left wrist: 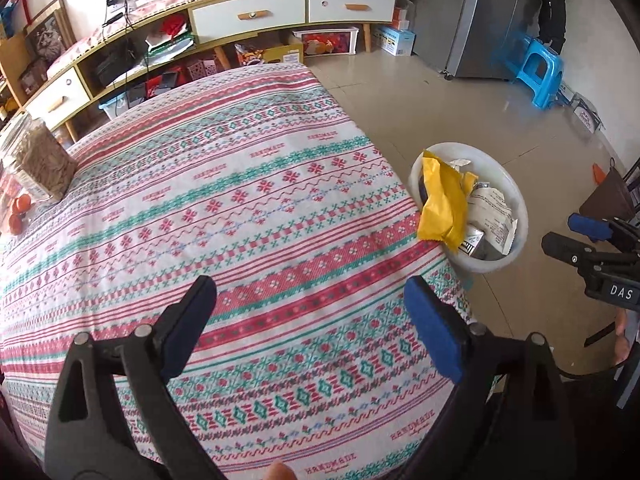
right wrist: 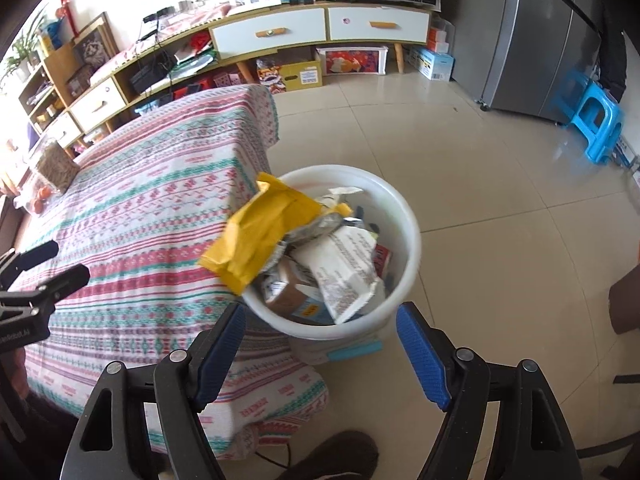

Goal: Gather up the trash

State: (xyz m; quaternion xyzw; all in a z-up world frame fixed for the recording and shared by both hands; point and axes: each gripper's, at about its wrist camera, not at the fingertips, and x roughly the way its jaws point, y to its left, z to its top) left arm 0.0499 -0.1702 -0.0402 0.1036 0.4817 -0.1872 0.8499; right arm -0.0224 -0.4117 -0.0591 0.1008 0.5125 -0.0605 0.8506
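Observation:
A white bucket stands on the floor against the table's right edge, filled with wrappers, papers and small boxes. A yellow wrapper lies over its left rim and onto the tablecloth; both also show in the left wrist view, the bucket and the wrapper. My right gripper is open and empty, just above the bucket's near rim. My left gripper is open and empty over the patterned tablecloth. Each gripper shows in the other's view, the right one and the left one.
A clear jar of brown contents and orange fruits stand at the table's far left. A long cabinet runs along the back wall, with a fridge and a blue stool at the right. A dark shoe is on the floor below.

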